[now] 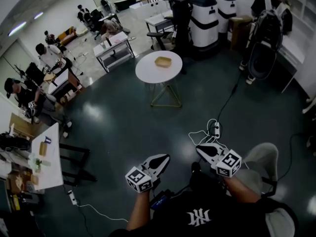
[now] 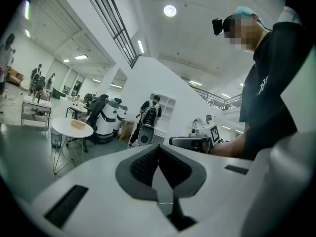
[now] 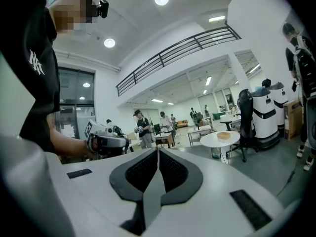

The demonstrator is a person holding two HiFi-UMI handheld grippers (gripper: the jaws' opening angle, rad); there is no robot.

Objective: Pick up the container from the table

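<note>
A shallow tan container (image 1: pixel 163 61) sits on a round white table (image 1: pixel 148 73) with thin gold legs, well ahead of me across the dark floor. My left gripper (image 1: pixel 165 157) and right gripper (image 1: pixel 199 147) are held low near my body, far short of the table, both shut with nothing between the jaws. In the left gripper view the container (image 2: pixel 77 124) shows small on the table (image 2: pixel 64 130) at the left, beyond the shut left gripper (image 2: pixel 158 147). The right gripper view has the container (image 3: pixel 223 136) on the table (image 3: pixel 212 141) at the right, past the shut right gripper (image 3: pixel 158 151).
A white cable and power strip (image 1: pixel 216 129) lie on the floor just ahead of my right gripper. Two white robots (image 1: pixel 205 21) and a black office chair (image 1: pixel 165 33) stand behind the table. A person with a backpack (image 1: pixel 269 31) stands at back right. Desks and people fill the left side.
</note>
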